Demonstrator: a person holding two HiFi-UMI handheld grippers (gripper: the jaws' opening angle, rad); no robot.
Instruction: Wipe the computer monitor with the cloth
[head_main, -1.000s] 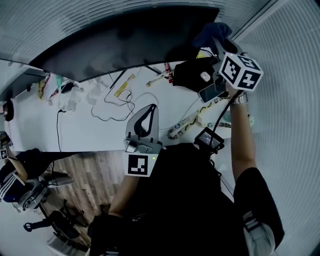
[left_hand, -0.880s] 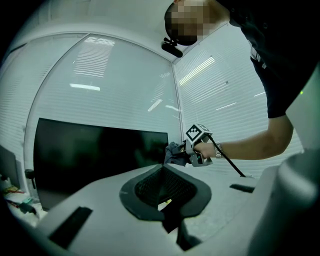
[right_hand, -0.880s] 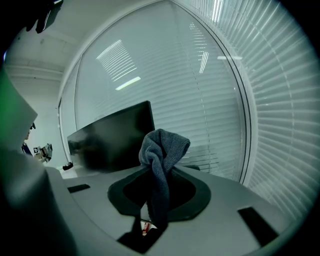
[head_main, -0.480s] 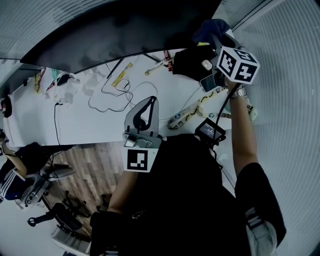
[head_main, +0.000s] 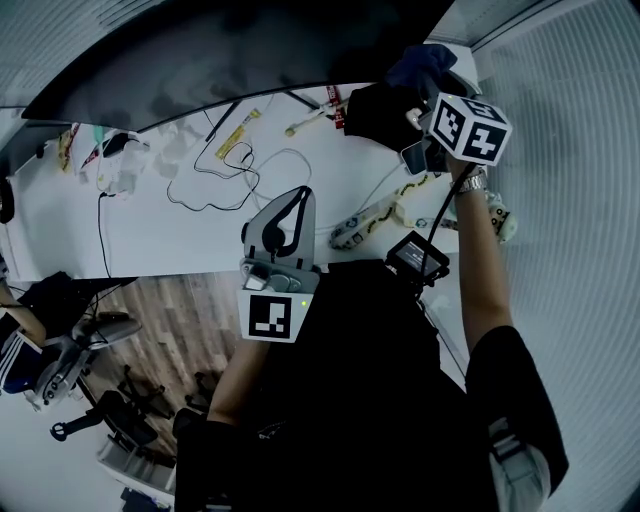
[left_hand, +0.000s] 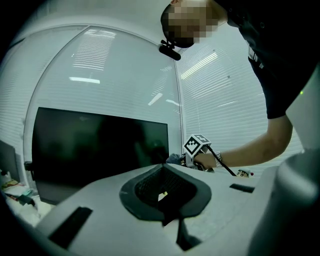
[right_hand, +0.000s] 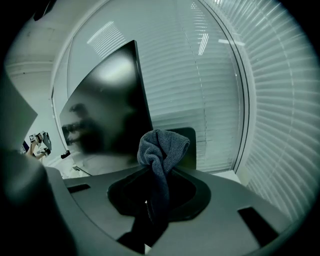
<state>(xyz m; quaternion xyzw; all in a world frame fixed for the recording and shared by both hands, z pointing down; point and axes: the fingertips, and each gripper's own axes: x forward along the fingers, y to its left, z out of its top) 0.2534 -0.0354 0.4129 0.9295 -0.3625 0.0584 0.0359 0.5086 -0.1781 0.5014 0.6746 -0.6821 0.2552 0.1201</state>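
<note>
Two tongs were in view. The right tongs (right_hand: 156, 172) were clamped on one grey-blue knitted cloth (right_hand: 162, 147). Its bunched, knotted end stuck up past the tips, just beside the right end of the one wide black computer monitor (right_hand: 105, 115); whether they touched could not be told. The left tongs (left_hand: 163, 175) were closed on nothing, over the near edge of the white counter (head_main: 180, 240), well apart from the screen. The monitor stood at the counter's far edge, long axis running left to right, dark screen facing the person. A thin white looped cable (head_main: 215, 180) lay on the counter.
</note>
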